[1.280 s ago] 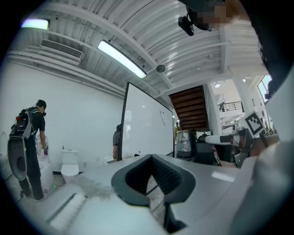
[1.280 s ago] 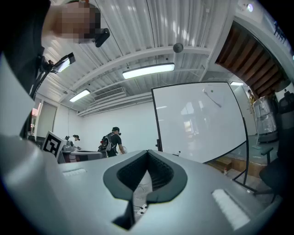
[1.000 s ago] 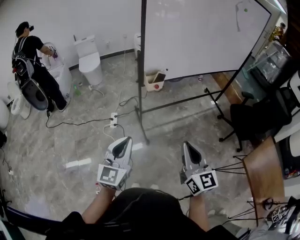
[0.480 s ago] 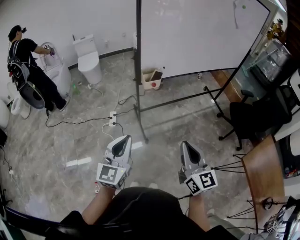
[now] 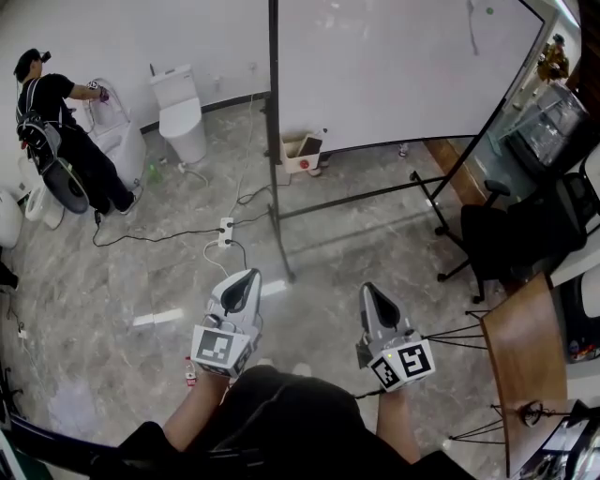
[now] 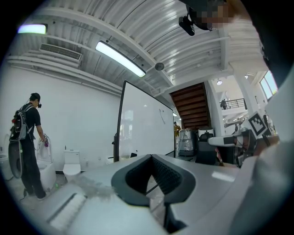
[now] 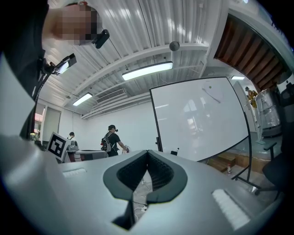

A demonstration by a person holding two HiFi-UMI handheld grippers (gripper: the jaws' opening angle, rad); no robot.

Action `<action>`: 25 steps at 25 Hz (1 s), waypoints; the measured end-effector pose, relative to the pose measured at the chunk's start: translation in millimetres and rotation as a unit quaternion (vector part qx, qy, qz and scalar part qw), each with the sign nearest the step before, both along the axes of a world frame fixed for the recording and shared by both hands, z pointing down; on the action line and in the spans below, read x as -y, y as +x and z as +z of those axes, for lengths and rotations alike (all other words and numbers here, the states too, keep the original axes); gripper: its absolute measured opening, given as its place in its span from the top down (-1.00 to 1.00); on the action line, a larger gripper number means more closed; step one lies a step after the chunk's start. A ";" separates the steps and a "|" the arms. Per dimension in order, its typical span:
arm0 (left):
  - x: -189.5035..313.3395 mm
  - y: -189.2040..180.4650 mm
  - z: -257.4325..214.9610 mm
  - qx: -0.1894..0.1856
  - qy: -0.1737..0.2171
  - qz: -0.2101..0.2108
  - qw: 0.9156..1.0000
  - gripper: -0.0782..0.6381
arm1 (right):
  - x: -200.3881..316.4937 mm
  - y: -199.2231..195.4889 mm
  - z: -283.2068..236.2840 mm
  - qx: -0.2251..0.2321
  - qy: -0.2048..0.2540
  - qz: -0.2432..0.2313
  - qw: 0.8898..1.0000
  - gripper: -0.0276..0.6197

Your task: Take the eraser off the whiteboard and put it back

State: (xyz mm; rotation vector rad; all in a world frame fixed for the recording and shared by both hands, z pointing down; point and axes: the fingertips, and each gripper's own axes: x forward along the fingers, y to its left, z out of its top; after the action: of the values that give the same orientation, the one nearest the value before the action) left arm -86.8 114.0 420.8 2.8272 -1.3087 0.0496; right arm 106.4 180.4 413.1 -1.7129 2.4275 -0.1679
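Observation:
A large whiteboard point(image 5: 394, 66) on a black wheeled frame stands ahead across the marble floor; it also shows as the whiteboard point(image 6: 147, 133) in the left gripper view and the whiteboard point(image 7: 202, 119) in the right gripper view. A small green dot point(image 5: 488, 11) and a faint stroke sit near its top right. I cannot make out the eraser on it. My left gripper point(image 5: 246, 275) and right gripper point(image 5: 373, 287) are held side by side, pointing level at the board and well short of it. Both are shut with nothing between the jaws, as the left gripper point(image 6: 150, 156) and right gripper point(image 7: 147, 151) close-ups show.
The board's black post and foot point(image 5: 279, 253) reach toward me. A power strip with cables point(image 5: 225, 234) lies on the floor. A small box point(image 5: 302, 150) sits under the board. A person point(image 5: 56, 131) works by toilets point(image 5: 178, 117) far left. A black chair point(image 5: 506, 234) and wooden table point(image 5: 530, 366) stand right.
The view has crept a little closer to the whiteboard and shifted slightly. Both grippers stay shut, empty and side by side.

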 end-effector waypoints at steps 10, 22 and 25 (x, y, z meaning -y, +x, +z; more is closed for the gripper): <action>-10.1 11.0 5.2 0.002 -0.002 -0.018 1.000 0.77 | -9.5 17.0 12.1 0.001 -0.009 -0.010 1.000 0.89; 19.1 25.6 7.8 -0.003 -0.004 -0.015 1.000 0.77 | 17.9 23.3 12.6 -0.001 -0.012 -0.020 1.000 0.89; 36.3 28.0 10.9 -0.002 -0.008 -0.013 1.000 0.77 | 33.0 25.2 13.6 -0.001 -0.014 -0.016 1.000 0.89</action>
State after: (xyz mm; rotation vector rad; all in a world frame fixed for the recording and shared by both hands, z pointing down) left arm -58.8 77.7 431.8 2.7956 -1.3377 0.0524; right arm 131.6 147.5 426.6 -1.6877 2.4654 -0.2054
